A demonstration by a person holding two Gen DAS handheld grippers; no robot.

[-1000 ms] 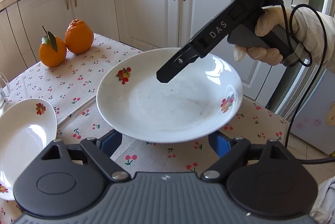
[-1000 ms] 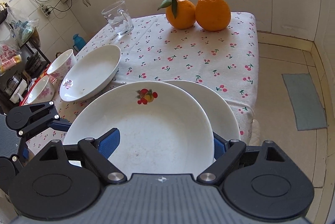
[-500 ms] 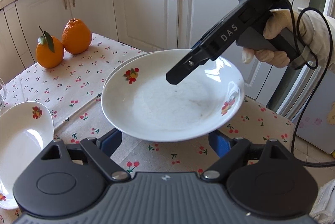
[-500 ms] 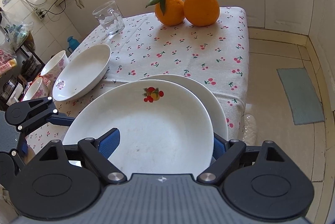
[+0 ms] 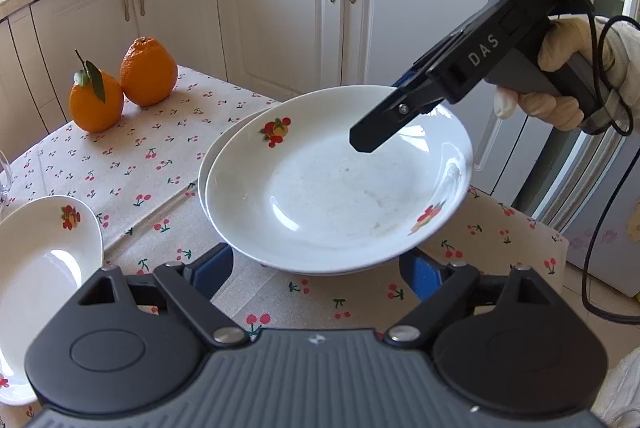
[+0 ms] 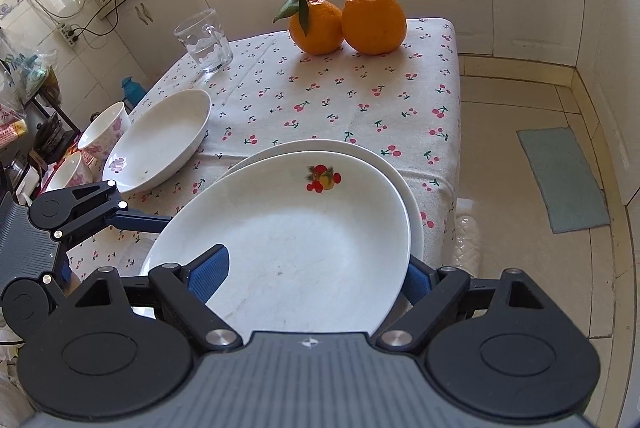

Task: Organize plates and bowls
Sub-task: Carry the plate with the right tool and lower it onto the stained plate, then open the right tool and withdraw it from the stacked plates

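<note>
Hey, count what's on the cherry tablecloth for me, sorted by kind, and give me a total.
Plates: 3
Bowls: 2
Oranges: 2
Glass: 1
Total: 8

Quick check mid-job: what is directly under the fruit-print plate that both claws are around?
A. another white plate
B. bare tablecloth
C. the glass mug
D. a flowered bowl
A: the rim of a second white plate shows just beyond the fruit-print plate, on the cherry tablecloth.
</note>
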